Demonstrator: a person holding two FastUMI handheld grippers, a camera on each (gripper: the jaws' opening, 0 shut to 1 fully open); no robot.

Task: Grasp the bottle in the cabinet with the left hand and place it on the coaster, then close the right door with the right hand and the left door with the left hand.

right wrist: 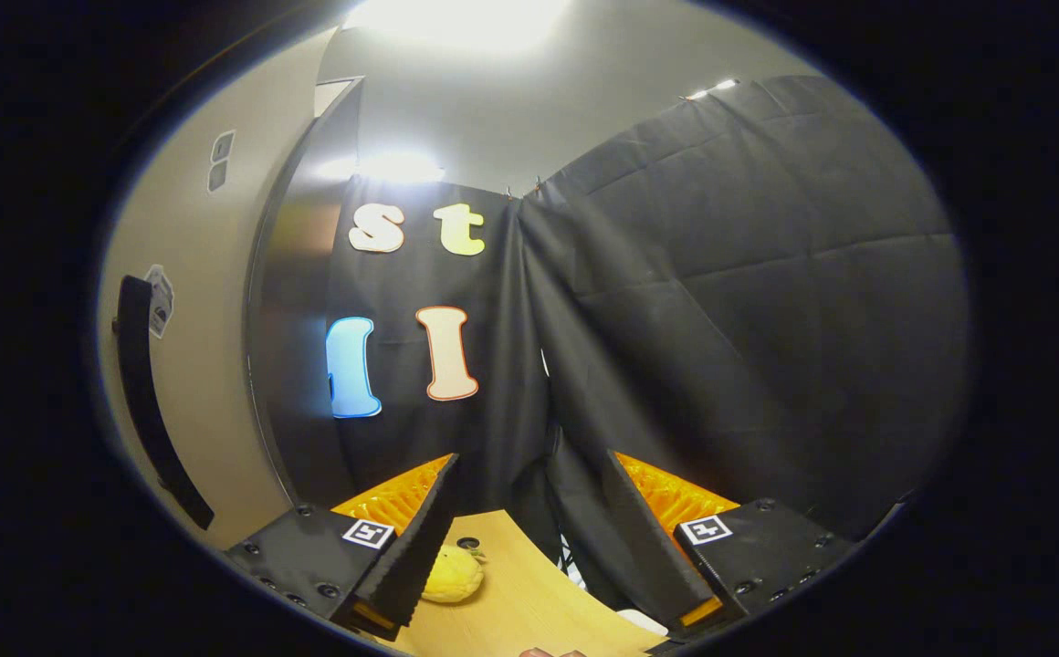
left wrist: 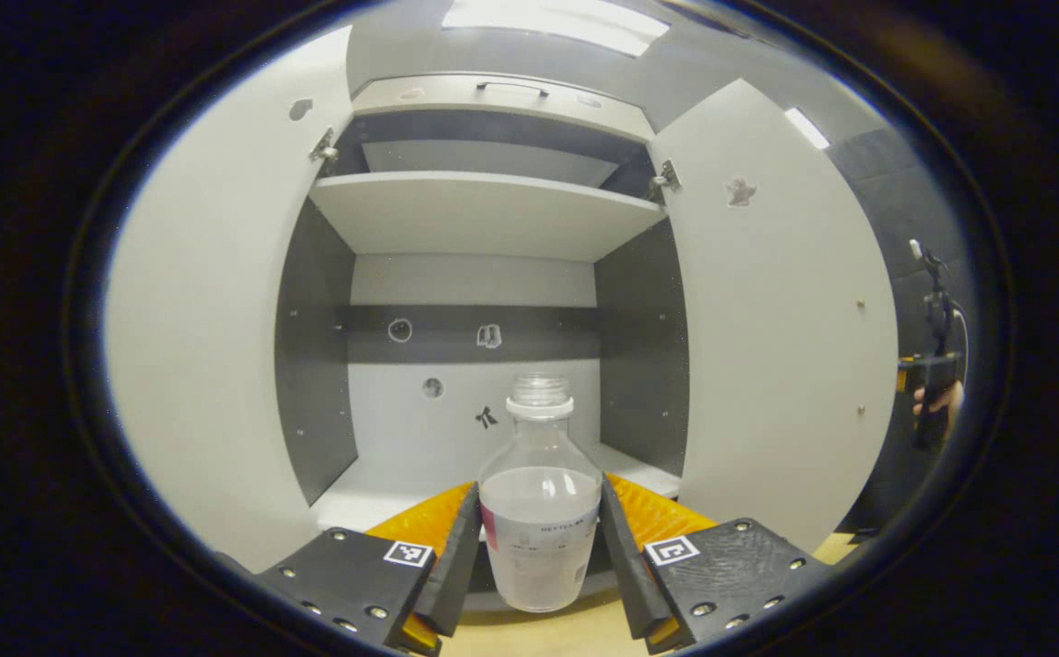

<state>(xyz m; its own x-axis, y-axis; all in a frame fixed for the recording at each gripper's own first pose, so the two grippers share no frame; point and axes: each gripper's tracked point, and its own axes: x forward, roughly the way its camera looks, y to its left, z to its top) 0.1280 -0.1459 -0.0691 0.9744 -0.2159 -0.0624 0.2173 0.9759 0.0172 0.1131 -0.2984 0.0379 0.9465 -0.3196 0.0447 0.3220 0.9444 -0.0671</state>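
**Bottle clamped between left fingers at the open cabinet**

The cabinet (left wrist: 484, 274) stood with both doors swung wide: a left door (left wrist: 210, 347) and a right door (left wrist: 776, 338). Inside were two shelves, the upper shelf (left wrist: 484, 214) bare, the lower shelf (left wrist: 374, 497) at the cabinet's floor. One bottle (left wrist: 539, 520) was in the left gripper view, clear glass with a labelled band and a pale fill reaching about halfway up; its mouth looked uncapped.

The left gripper (left wrist: 539, 557) was clenched on the bottle, one finger pressing each side of its lower body. The bottle stood upright, its base over the front edge of the lower shelf, at the wooden table (left wrist: 548, 634).

Far right in that view, a hand (left wrist: 936, 401) held the other tool beyond the right door.

The right gripper (right wrist: 529, 557) hung released, fingers spread with nothing between them, over the table. One yellow fruit (right wrist: 452, 575) lay just beside its left finger.
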